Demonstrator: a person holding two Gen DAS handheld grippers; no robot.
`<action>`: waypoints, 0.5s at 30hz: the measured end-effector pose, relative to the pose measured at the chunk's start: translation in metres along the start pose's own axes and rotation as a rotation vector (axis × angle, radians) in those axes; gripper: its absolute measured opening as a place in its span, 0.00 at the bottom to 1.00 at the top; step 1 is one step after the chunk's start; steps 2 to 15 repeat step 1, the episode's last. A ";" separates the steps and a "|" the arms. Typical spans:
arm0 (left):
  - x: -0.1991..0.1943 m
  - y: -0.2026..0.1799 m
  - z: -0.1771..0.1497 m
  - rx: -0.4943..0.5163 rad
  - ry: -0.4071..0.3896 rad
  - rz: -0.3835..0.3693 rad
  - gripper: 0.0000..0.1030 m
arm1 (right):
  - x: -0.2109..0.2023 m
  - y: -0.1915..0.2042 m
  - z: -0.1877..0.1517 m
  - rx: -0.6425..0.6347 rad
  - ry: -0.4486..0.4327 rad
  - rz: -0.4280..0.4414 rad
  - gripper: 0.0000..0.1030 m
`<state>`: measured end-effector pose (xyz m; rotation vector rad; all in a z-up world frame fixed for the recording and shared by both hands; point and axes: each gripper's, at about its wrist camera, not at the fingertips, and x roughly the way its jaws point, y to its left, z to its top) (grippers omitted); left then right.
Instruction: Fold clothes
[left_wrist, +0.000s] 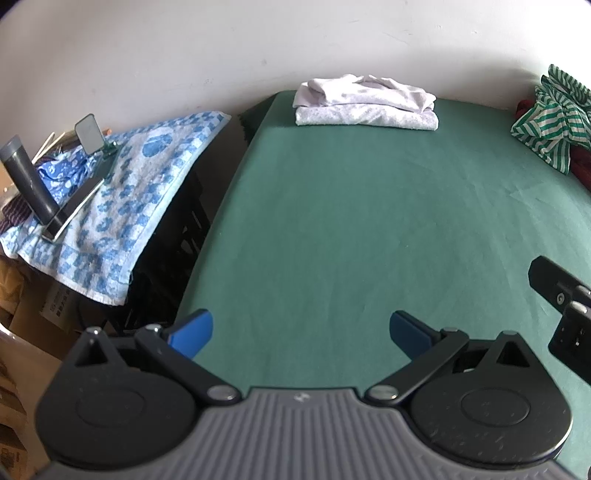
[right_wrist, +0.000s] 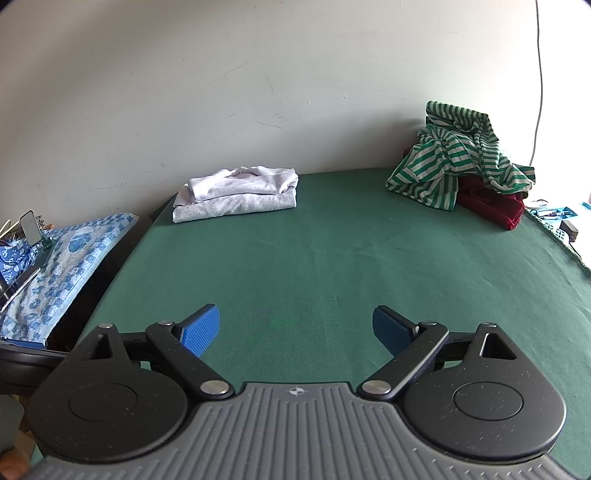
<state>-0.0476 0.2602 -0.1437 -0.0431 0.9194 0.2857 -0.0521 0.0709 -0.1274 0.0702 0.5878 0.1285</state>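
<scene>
Gap between garments, by the look of it: two pale, whitish folded cloths (right_wrist: 236, 194) stacked at the far left of the green felt-covered table (right_wrist: 332, 266), against the white wall (right_wrist: 258, 74), while a crumpled green-and-white striped garment (right_wrist: 454, 162) sits heaped at the far right corner on top of a dark red knitted piece (right_wrist: 491, 206). Nothing between the blue-padded fingers of the left gripper (left_wrist: 301, 328), spread wide over bare felt near the table's left edge; nothing in the right gripper (right_wrist: 295, 325) either, equally wide apart and hovering low over the middle of the near felt. Probably a fetch next: reach to the far right, pinch the striped garment by an edge or shoulder, draw it onto the clear felt in the centre and spread it flat before any fold. Best done with the right gripper, being nearer that corner, and with care not to drag the red piece along. Hard to say where the striped garment's collar, sleeves or hem lie in such a bundle, or what kind of garment the red one is, mostly buried underneath. Cut off at the left view's right edge, a black part of the other tool (left_wrist: 561, 306). Beside the table, a blue-and-white patterned towel (left_wrist: 125, 206) draped over something unseen, carrying a dark grey tube (left_wrist: 27, 181) and a small clip-on mirror or phone holder (left_wrist: 88, 133), too blurred to identify.
</scene>
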 end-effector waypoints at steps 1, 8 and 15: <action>0.000 0.000 0.000 0.001 0.002 0.000 0.99 | 0.000 0.000 0.000 0.000 0.000 0.000 0.90; 0.000 0.000 0.000 0.001 0.002 0.000 0.99 | 0.000 0.000 0.000 0.000 0.000 0.000 0.90; 0.000 0.000 0.000 0.001 0.002 0.000 0.99 | 0.000 0.000 0.000 0.000 0.000 0.000 0.90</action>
